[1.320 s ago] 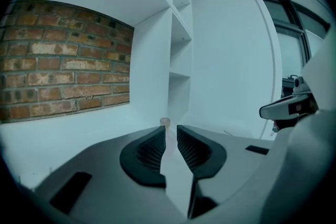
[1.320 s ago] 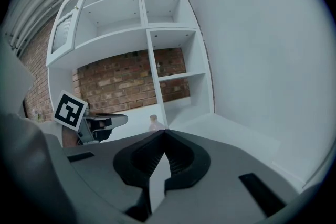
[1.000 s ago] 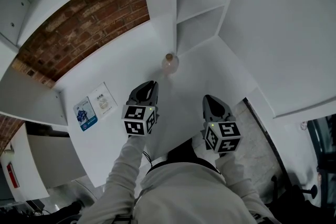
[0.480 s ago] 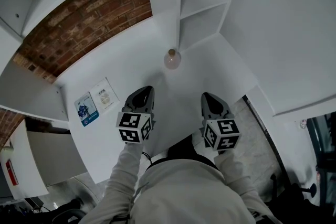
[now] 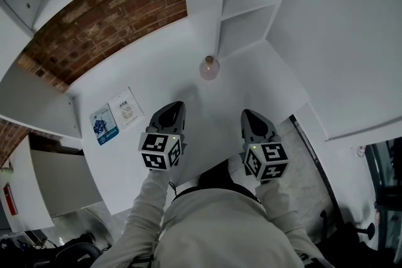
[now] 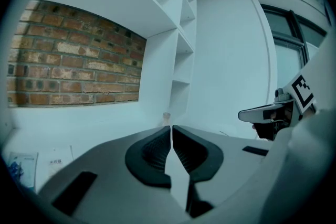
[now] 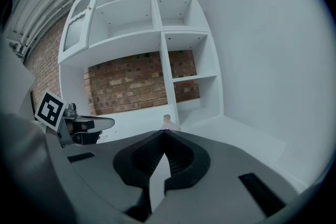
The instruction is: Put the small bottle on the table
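The left gripper is sitting farther back from the small bottle than a second ago, its jaws meeting on nothing. The bottle is standing upright on the white table beside the shelf unit, and in both gripper views the jaws are hiding most of it. The right gripper is resting closed and empty.

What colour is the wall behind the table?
Red-brown: a brick wall with pale joints, clearest in the head view.

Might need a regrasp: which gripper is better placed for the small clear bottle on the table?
Left, marginally: the left gripper sits slightly nearer the small clear bottle than the right gripper; both are shut, empty.
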The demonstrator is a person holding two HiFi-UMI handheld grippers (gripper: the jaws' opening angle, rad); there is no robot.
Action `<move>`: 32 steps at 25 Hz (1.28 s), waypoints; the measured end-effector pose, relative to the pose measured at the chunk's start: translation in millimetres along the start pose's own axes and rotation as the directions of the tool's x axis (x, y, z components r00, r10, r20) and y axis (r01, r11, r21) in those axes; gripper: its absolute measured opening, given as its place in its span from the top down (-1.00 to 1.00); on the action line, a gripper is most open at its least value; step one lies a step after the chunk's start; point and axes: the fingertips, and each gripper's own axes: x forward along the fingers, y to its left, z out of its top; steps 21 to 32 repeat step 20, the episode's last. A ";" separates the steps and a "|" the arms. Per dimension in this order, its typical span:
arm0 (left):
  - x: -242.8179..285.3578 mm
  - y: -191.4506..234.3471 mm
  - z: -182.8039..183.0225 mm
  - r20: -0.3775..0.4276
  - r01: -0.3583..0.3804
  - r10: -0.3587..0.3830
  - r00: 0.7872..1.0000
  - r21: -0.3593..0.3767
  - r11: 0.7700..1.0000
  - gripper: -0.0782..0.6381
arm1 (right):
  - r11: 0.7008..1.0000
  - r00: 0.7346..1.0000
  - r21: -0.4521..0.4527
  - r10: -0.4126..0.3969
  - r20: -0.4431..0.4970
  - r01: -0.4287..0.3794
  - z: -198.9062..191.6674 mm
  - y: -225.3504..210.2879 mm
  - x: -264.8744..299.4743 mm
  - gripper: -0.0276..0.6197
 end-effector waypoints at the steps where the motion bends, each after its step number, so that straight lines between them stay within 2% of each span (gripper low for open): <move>1: 0.0 -0.2 -0.1 0.001 0.000 0.000 1.000 0.000 1.000 0.70 | 1.000 1.000 -0.005 0.001 0.000 -0.001 0.2 0.9 -0.3 0.83; 32: 2.5 -2.4 -3.2 -0.017 -0.020 0.020 1.000 0.013 1.000 0.70 | 1.000 1.000 -0.027 0.016 -0.001 -0.016 -0.3 4.4 -1.6 0.83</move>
